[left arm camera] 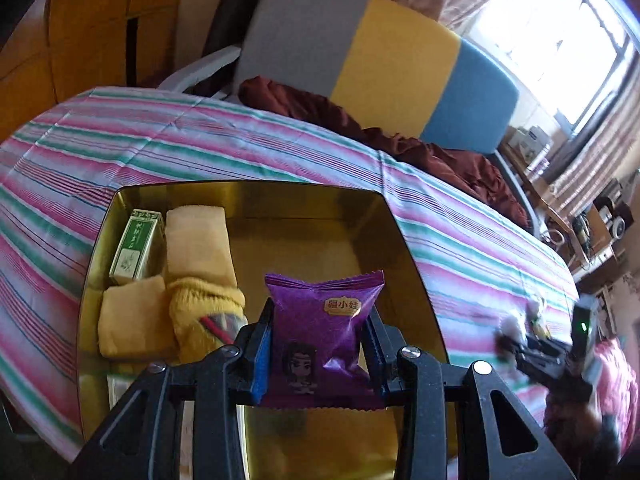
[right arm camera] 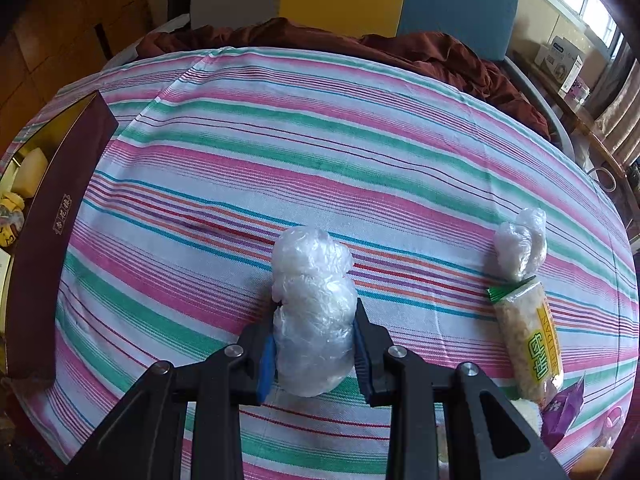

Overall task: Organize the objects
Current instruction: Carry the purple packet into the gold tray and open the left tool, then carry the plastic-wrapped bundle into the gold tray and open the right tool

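The left gripper (left arm camera: 320, 344) clamps a purple foil snack packet (left arm camera: 324, 328) over the gold-lined box (left arm camera: 404, 232) for dropping, while the right gripper (right arm camera: 316, 344) pinches a crumpled clear plastic bundle (right arm camera: 314, 304) on the striped cloth (right arm camera: 320, 152).

Purple snack packet (left arm camera: 324, 332) upright, clamped above gold-lined box (left arm camera: 248, 196) holding green carton (left arm camera: 134, 246) and yellow socks (left arm camera: 200, 276), crumpled clear plastic bundle (right arm camera: 312, 312) gripped over striped cloth, second bundle (right arm camera: 520, 248) touching rice-cracker packet (right arm camera: 528, 344)
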